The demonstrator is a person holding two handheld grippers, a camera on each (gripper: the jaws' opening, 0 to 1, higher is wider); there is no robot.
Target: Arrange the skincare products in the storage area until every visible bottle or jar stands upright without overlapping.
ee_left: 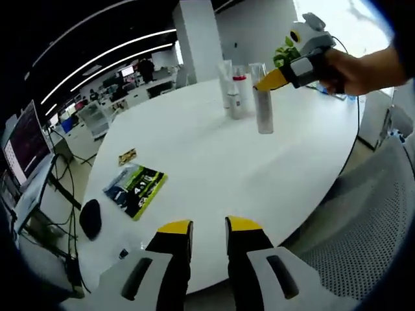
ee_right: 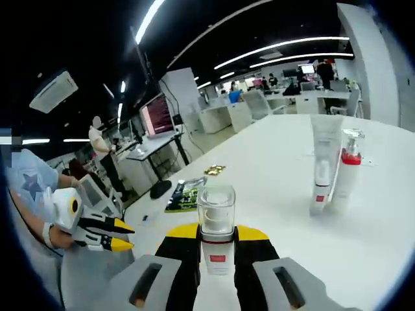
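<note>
Right gripper (ee_right: pixel 217 249): our fingers (ee_right: pixel 178 249) sit either side of the clear-capped bottle (ee_right: pixel 216 230), which stands upright on the white worktop (ee_right: pixel 272 168). They look closed on its lower body at the red label; in the left gripper view we see the same gripper (ee_left: pixel 275 79) reaching in from the right, yellow tip against that bottle (ee_left: pixel 262 98) near its top.

Beyond our right fingers and off to the right: white tube (ee_right: pixel 322 165) and red-collared pump bottle (ee_right: pixel 345 170), both upright, just beside each other, well apart from the bottle we hold.

Left gripper (ee_left: pixel 209 249): fingers (ee_left: pixel 174 249) slightly apart, a narrow gap between the yellow tips, nothing between them, at the near worktop edge. Ahead and left of them lies a green-black booklet (ee_left: pixel 135 188), flat, with a small gold packet (ee_left: pixel 127 156) just past it. All three bottles stand far ahead.
</note>
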